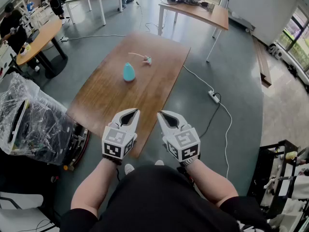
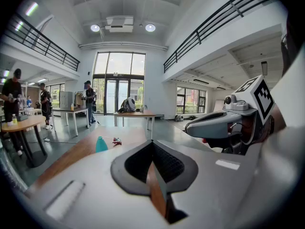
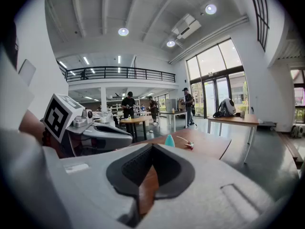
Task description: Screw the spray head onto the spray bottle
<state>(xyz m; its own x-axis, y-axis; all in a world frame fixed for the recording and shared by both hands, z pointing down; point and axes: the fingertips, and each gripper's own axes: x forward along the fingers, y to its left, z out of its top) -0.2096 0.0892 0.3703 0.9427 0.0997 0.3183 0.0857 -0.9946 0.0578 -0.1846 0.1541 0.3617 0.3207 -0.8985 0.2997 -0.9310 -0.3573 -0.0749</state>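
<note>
A small teal spray bottle (image 1: 128, 72) stands upright near the middle of the brown wooden table (image 1: 111, 95). The spray head (image 1: 146, 59) with its thin tube lies on the table just behind and right of the bottle. Both show small in the left gripper view, bottle (image 2: 101, 144) and spray head (image 2: 116, 140), and in the right gripper view, bottle (image 3: 169, 140) and spray head (image 3: 187, 144). My left gripper (image 1: 133, 111) and right gripper (image 1: 161, 114) hover side by side over the table's near edge, both shut and empty, well short of the bottle.
A plastic-wrapped bundle (image 1: 29, 120) sits on a cart left of the table. A power strip (image 1: 214, 96) and cable lie on the floor to the right. Other tables (image 1: 195, 11) and people (image 1: 14, 25) are farther back.
</note>
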